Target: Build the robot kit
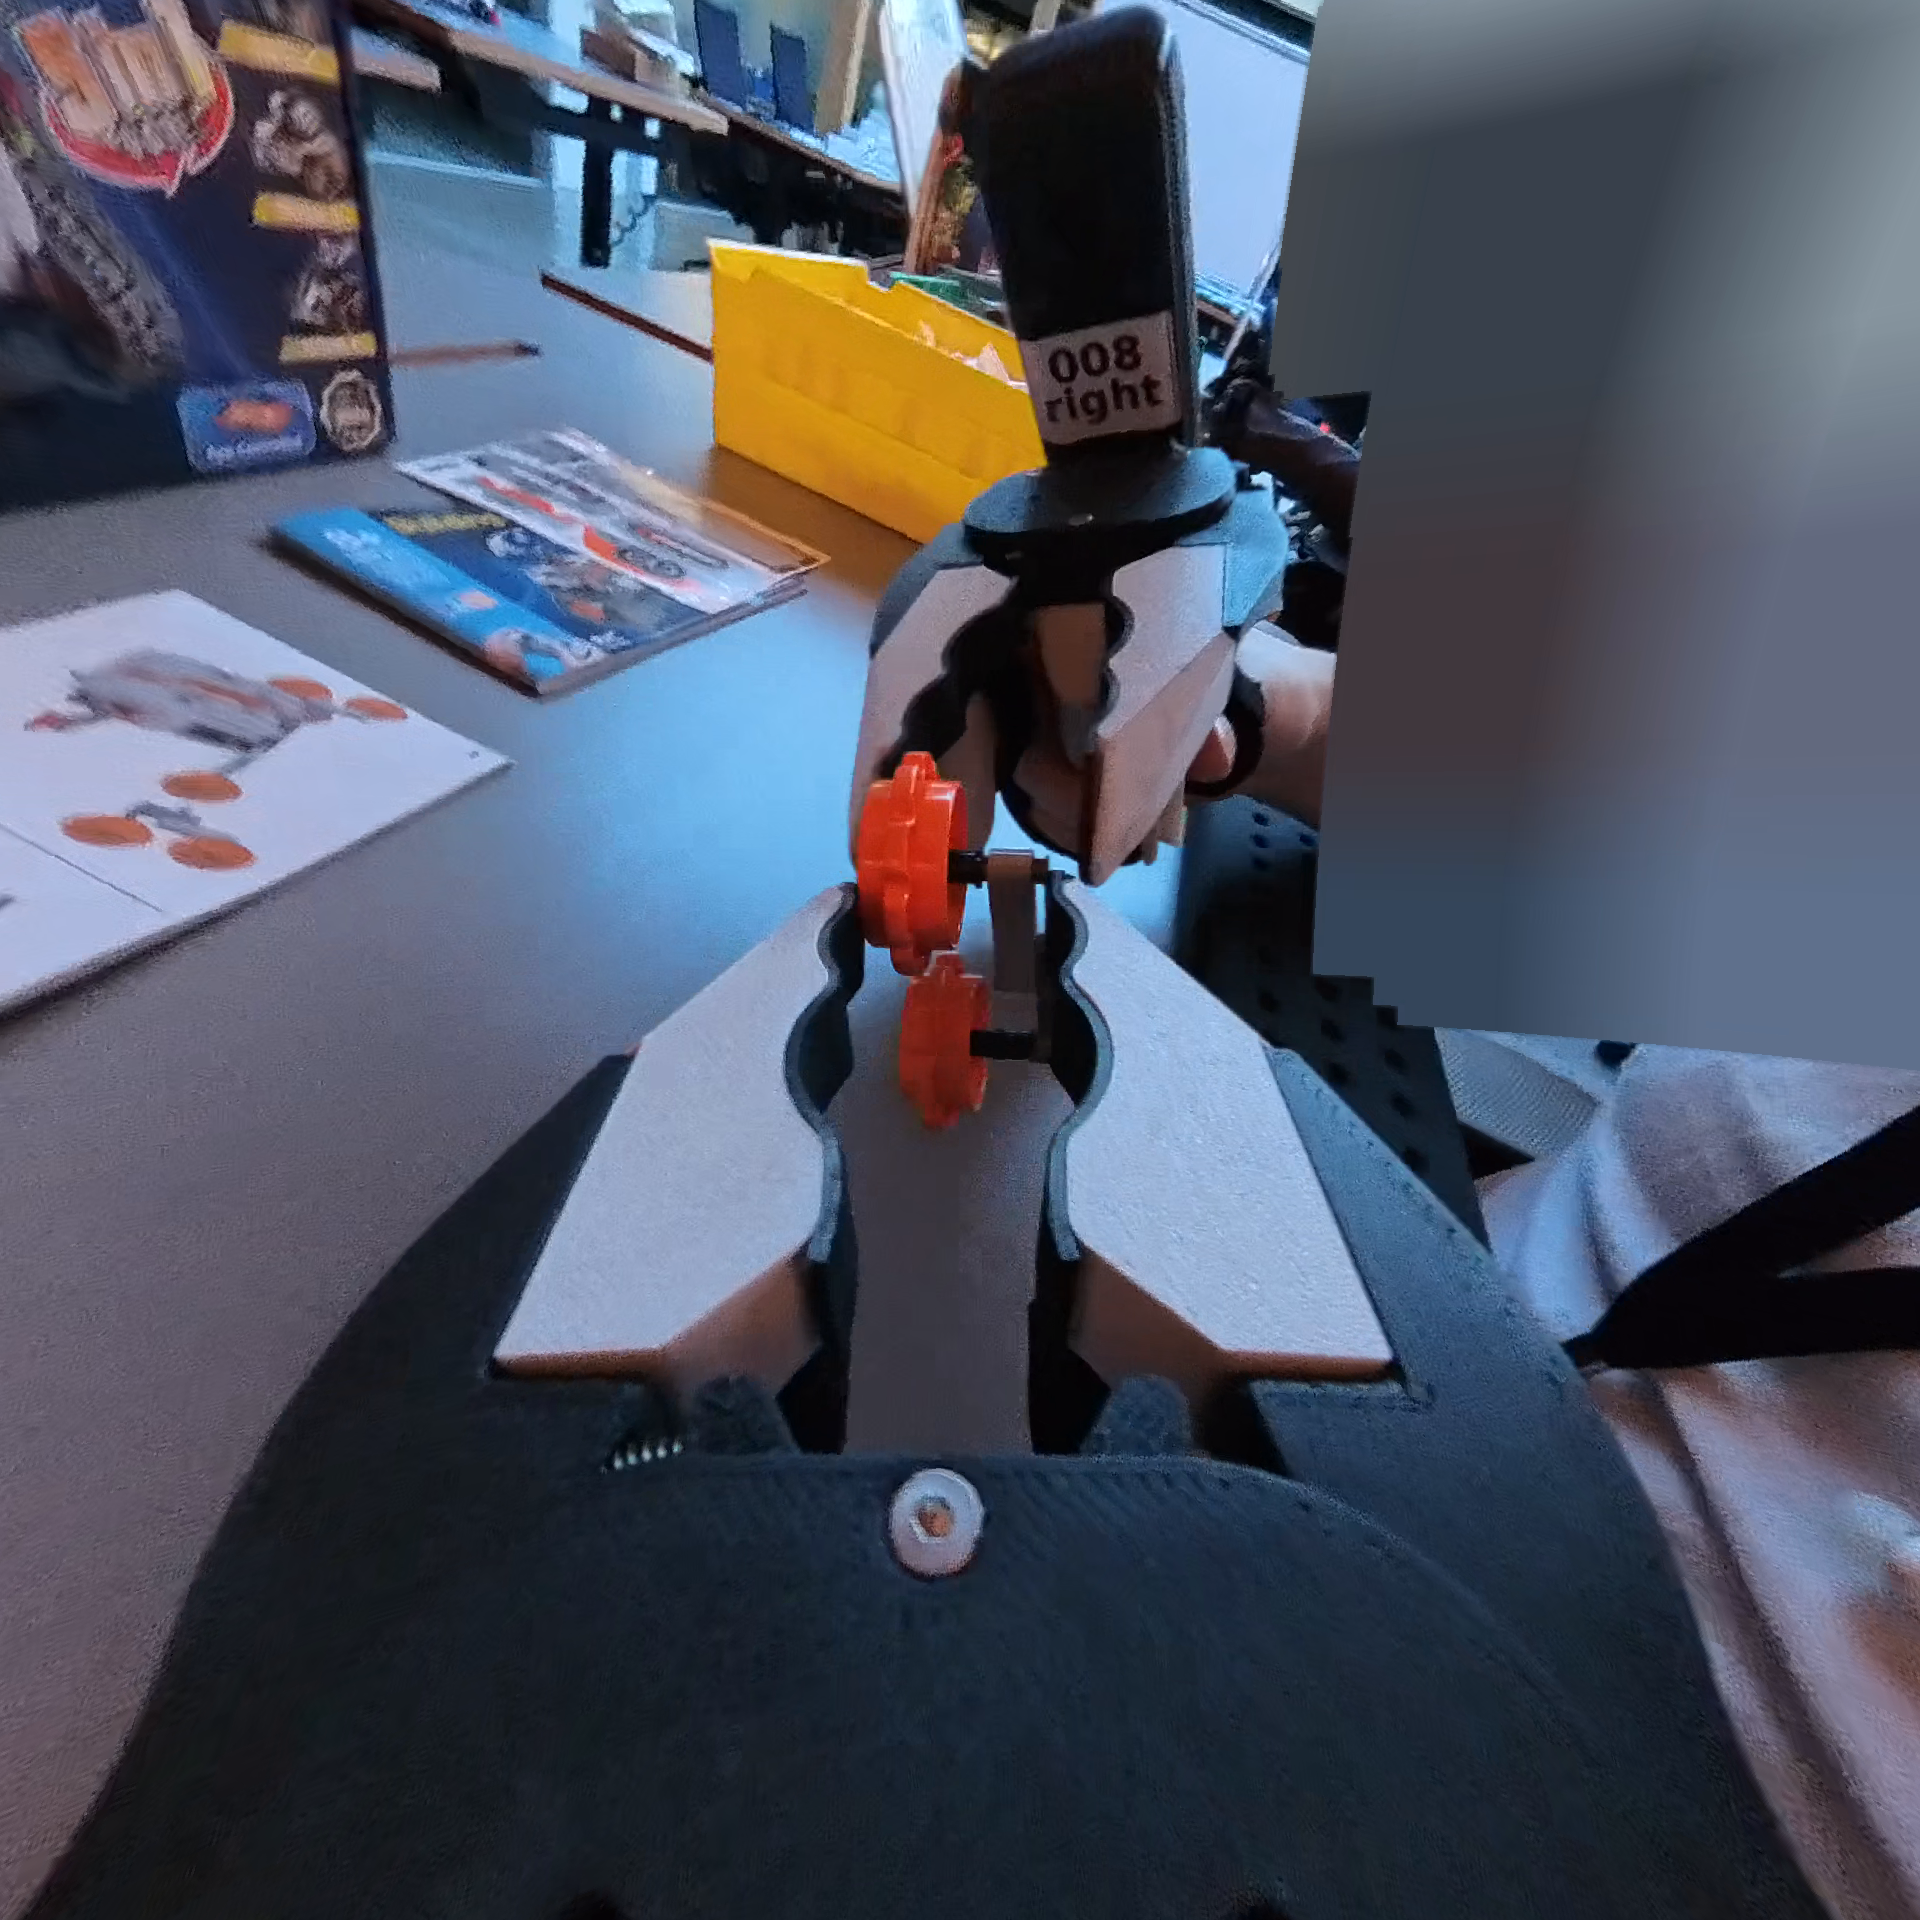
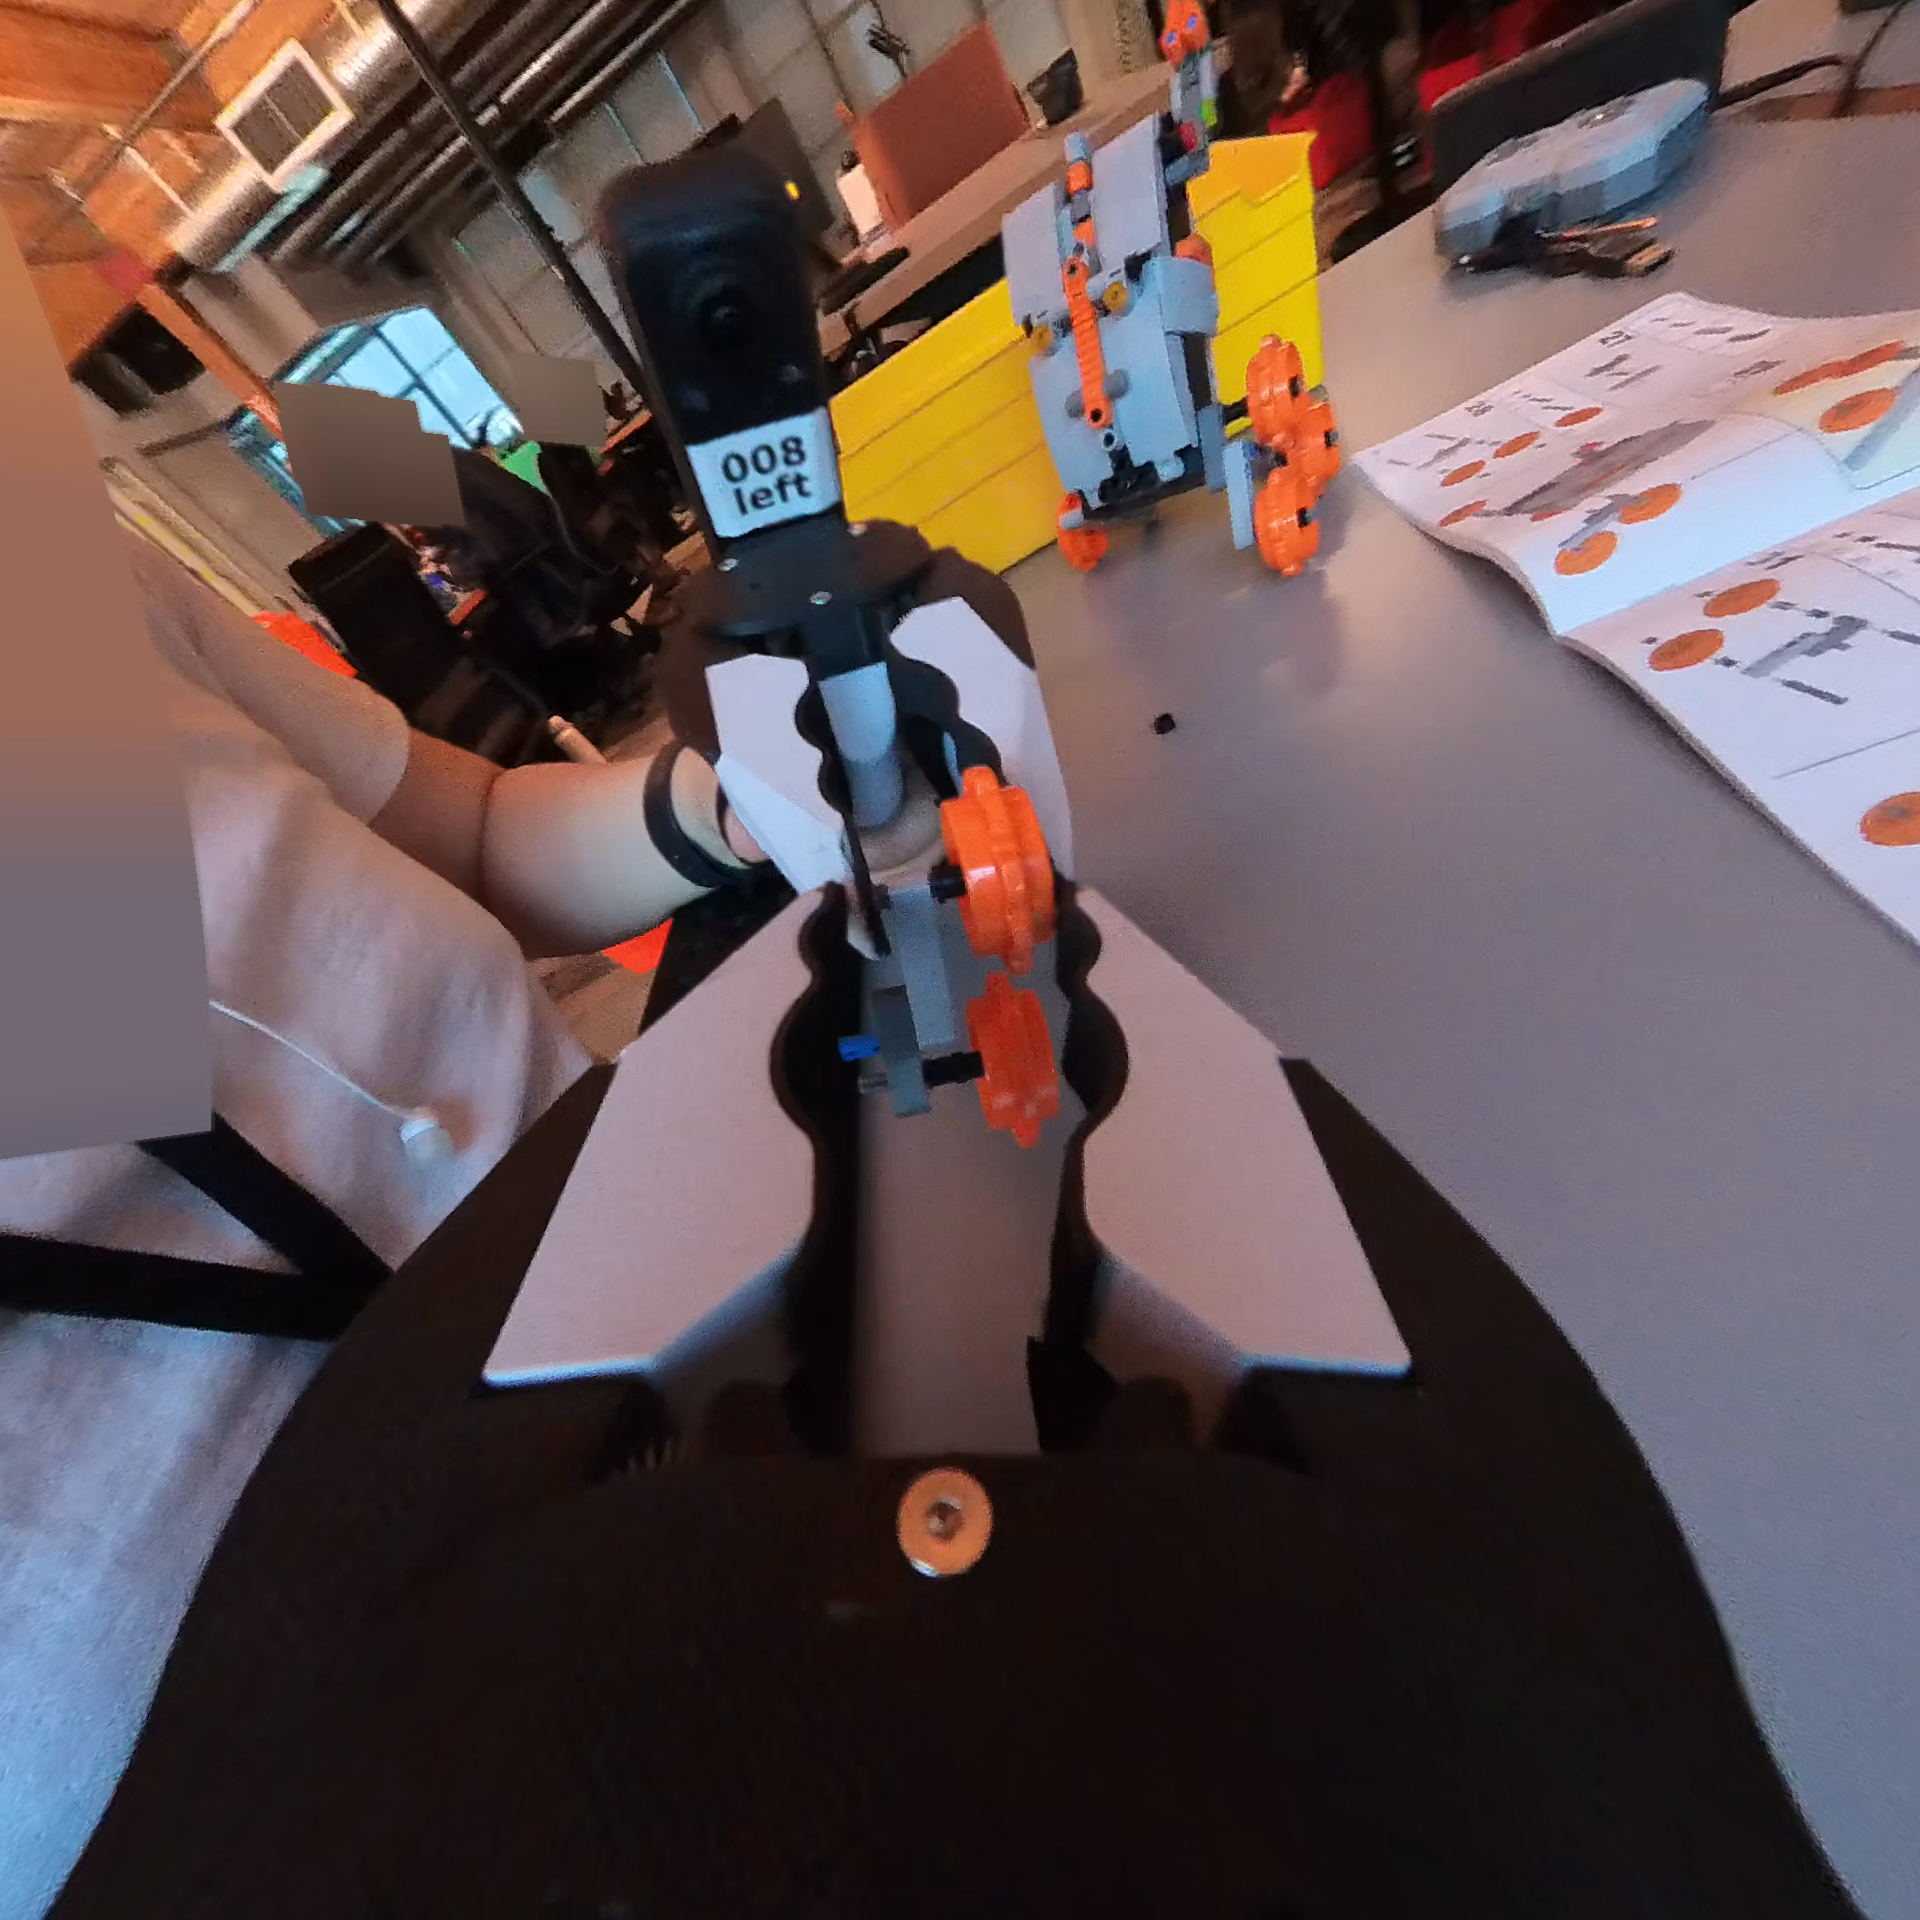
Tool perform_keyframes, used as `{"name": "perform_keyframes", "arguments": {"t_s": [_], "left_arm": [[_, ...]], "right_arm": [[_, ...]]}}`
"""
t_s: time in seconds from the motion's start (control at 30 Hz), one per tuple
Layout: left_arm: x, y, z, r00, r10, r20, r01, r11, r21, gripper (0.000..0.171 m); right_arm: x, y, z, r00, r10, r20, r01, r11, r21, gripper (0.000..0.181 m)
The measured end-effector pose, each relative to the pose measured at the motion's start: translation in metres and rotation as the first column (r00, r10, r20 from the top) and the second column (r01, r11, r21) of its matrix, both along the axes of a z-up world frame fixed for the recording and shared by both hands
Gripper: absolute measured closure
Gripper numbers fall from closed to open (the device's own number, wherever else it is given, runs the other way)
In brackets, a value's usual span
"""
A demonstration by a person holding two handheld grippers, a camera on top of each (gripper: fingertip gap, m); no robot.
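Smooth grey tabletop point(image 2: 1455, 935), both grippers point(image 1: 961, 914) point(image 2: 951, 914) narrowly pinching one grey-beamed piece point(image 2: 920, 987) (two knobbly orange wheels point(image 1: 912, 862)).

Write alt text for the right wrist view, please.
Two grippers meet over a grey table, both closed on a small grey toy piece with two orange wheels. Behind stand a bigger toy model, a yellow bin and an open booklet.

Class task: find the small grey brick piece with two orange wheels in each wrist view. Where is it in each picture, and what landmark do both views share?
Left wrist view: the grey piece with two orange wheels sits centre frame, between the fingertips of the left hand-held gripper.
Right wrist view: the same piece sits centre frame, at the tips of the right hand-held gripper.
Shared landmark: the yellow bin.
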State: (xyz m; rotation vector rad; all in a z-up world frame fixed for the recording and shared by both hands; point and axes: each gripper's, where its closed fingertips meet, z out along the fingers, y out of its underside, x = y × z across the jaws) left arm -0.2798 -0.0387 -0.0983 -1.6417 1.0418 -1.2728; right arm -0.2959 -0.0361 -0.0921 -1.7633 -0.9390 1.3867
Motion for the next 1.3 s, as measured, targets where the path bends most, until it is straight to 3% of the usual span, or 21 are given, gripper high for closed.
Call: {"name": "perform_keyframes", "arguments": {"t_s": [0.1,0.23,0.4,0.53,0.7,0.77,0.83,0.97,1.07,1.13,1.2,1.3], "left_arm": [[-0.002,0.006,-0.001,1.0,0.013,0.012,-0.013,1.0,-0.019,0.139],[-0.001,0.009,0.0,1.0,0.018,-0.004,-0.018,0.998,0.063,0.139],[0.002,0.008,0.005,1.0,-0.012,-0.019,0.015,0.992,0.127,0.131],[-0.003,0.008,0.017,1.0,-0.005,0.019,0.002,0.988,0.154,0.137],[-0.002,0.004,0.033,1.0,0.015,-0.006,-0.012,0.948,0.317,0.138],[0.003,-0.004,0.038,0.999,-0.012,-0.033,0.023,0.926,0.376,0.132],[0.008,-0.016,0.046,0.999,-0.029,-0.039,0.043,0.89,0.454,0.145],[0.01,-0.016,0.045,0.995,0.06,-0.084,0.006,0.782,0.624,0.145],[0.011,-0.018,0.054,0.995,0.088,-0.05,-0.032,0.742,0.669,0.146],[0.011,-0.019,0.066,0.992,0.11,-0.055,-0.034,0.677,0.736,0.146],[0.013,-0.017,0.078,0.989,0.127,-0.072,-0.022,0.615,0.788,0.146],[0.017,-0.012,0.106,0.987,0.149,-0.065,-0.018,0.496,0.868,0.146]], "right_arm": [[-0.001,0.007,0.0,0.999,0.017,-0.048,-0.016,1.0,0.009,0.145],[0.001,0.011,0.002,0.996,0.022,-0.088,-0.016,0.997,0.074,0.149],[0.005,0.014,0.006,0.999,-0.003,-0.032,0.011,0.967,0.254,0.148],[0.009,0.01,0.021,0.999,-0.019,-0.04,0.034,0.913,0.406,0.149],[0.01,0.0,0.042,0.999,-0.001,-0.039,0.021,0.851,0.525,0.149],[0.012,-0.005,0.051,1.0,-0.011,-0.021,0.021,0.806,0.592,0.167],[0.014,-0.015,0.063,1.0,-0.008,-0.01,0.013,0.755,0.656,0.166],[0.018,-0.018,0.06,0.994,-0.087,0.062,0.016,0.695,0.719,0.165],[0.022,-0.026,0.066,1.0,-0.029,0.012,0.014,0.752,0.659,0.152],[0.024,-0.029,0.081,1.0,-0.005,-0.017,0.015,0.75,0.661,0.143],[0.024,-0.026,0.09,0.999,-0.031,0.029,0.0,0.688,0.726,0.143],[0.02,-0.023,0.11,0.991,-0.068,0.112,-0.058,0.534,0.844,0.147]]}}
